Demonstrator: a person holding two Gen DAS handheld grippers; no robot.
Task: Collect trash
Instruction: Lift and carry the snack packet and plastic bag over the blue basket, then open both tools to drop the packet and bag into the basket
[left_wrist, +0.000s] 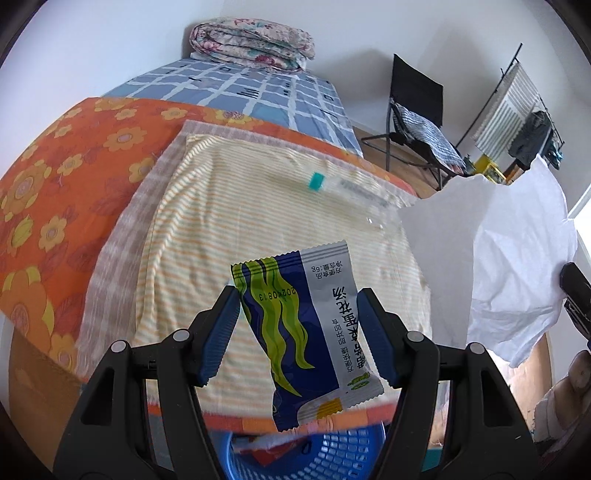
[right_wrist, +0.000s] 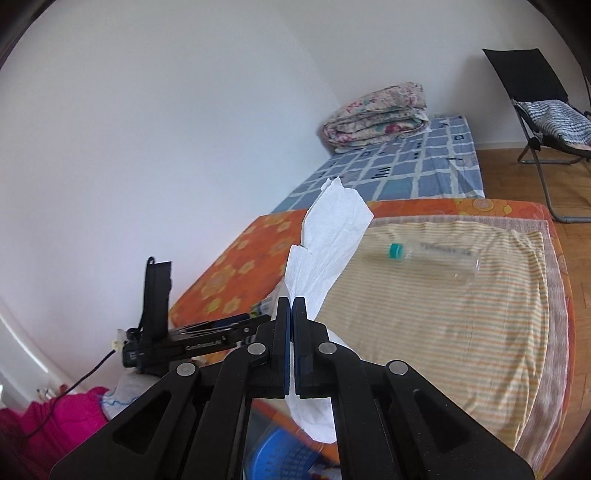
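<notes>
Two items hang over the blue basket (left_wrist: 343, 454): left tool (left_wrist: 295, 332), fingers spread, releasing a seaweed-soup packet (left_wrist: 306, 332); right tool (right_wrist: 293, 347) pinches tissue (right_wrist: 328, 236). Next, drop both; bottle (right_wrist: 432, 254) remains on the bed.

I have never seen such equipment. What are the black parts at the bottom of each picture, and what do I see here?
The black parts are two hand-held grippers; a person holds one in each hand. Each carries a wide-angle camera that looks forward along its jaws, so one picture comes from the left gripper and one from the right gripper. The left jaws stand open with a blue and green snack packet between them, above a blue basket. The right jaws are shut on a white tissue. A clear plastic bottle lies on the striped cloth over the bed.
</notes>
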